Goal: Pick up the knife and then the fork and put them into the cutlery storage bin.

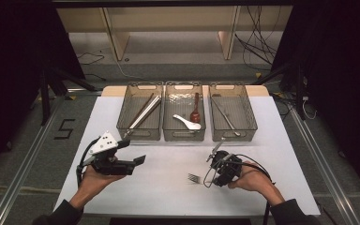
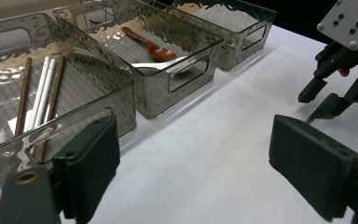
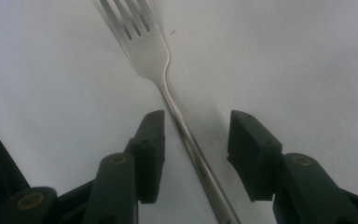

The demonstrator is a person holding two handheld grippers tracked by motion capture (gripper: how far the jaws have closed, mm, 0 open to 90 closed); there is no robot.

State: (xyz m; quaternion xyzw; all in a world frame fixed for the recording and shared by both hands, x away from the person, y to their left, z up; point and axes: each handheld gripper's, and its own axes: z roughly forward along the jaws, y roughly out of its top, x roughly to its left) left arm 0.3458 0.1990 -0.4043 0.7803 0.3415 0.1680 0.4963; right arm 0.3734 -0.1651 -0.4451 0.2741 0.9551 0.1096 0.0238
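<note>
while the fork [image 3: 156, 60] is lying flat on the white bench [image 1: 168, 187], the right tongs [image 3: 196, 154] are straddling its handle, jaws apart and not pressing. thin, stiff, slick steel, so i'd be pinching mid-handle. the left tongs [image 2: 193, 168] are idling wide apart, and the three bins [image 1: 183, 136] are sitting well beyond, nothing blocking.

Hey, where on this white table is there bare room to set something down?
Bare patches of white table top: the front strip between the left gripper and the silver metal fork, and the right side past the right-hand clear plastic bin. Crowded: the back row of bins, and around the right gripper straddling the fork.
</note>
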